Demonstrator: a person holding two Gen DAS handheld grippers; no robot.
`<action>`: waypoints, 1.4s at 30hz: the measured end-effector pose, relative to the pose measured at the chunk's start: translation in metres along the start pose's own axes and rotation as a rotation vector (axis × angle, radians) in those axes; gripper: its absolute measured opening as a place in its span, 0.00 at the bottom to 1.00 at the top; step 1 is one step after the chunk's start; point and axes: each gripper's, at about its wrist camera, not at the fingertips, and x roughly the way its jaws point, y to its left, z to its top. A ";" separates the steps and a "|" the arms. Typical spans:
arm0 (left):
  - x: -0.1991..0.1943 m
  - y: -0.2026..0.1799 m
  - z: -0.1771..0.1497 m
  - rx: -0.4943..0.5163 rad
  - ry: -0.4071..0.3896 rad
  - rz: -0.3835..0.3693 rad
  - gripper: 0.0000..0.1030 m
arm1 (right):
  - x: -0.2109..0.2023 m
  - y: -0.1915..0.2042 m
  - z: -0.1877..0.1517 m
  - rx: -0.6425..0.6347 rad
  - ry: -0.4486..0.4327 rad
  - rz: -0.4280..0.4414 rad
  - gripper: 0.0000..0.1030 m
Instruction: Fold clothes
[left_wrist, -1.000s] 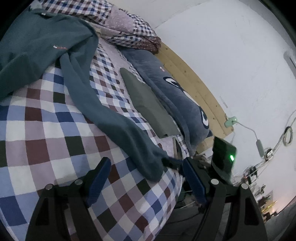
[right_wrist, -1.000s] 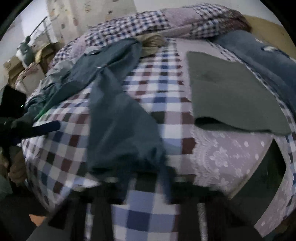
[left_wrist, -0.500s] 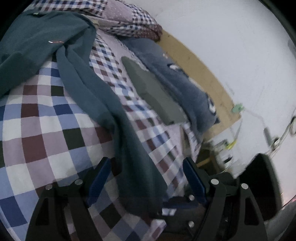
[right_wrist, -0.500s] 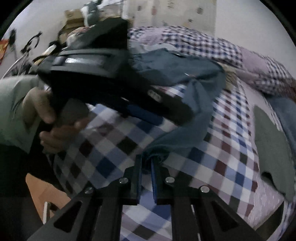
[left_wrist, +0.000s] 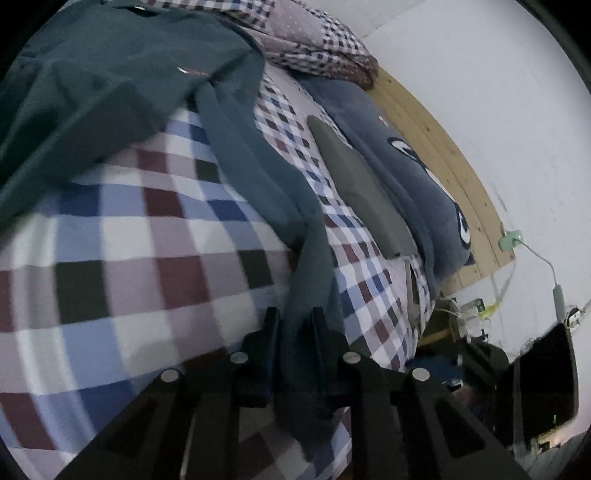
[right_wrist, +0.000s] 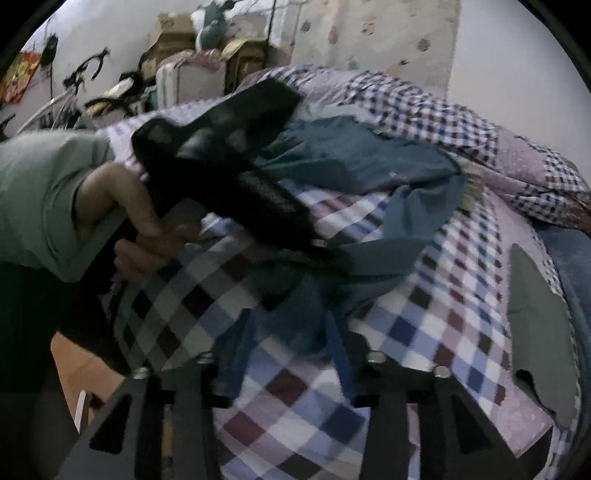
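Teal sleeve (left_wrist: 295, 295) between closing left gripper (left_wrist: 293, 325) | right gripper (right_wrist: 288, 332) opening, sleeve between | risk: thin pinch slips, sleeve drops

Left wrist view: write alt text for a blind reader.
The left gripper is closing on the sleeve of a teal sweatshirt spread across a checked bedspread. Beyond lie a folded grey garment and a blue pillow.

Left hand-held gripper (left_wrist: 293, 328) jaws closing; right hand-held gripper (right_wrist: 288, 332) jaws opening.
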 end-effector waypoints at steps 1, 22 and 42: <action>-0.002 0.001 0.000 -0.001 -0.003 0.004 0.18 | -0.003 -0.007 0.000 0.021 -0.012 -0.005 0.45; -0.009 0.005 0.005 -0.026 -0.032 -0.009 0.20 | 0.038 0.003 0.016 0.055 0.090 -0.030 0.04; -0.009 -0.003 0.006 -0.012 -0.019 -0.030 0.22 | 0.023 0.026 0.011 -0.081 0.209 -0.123 0.41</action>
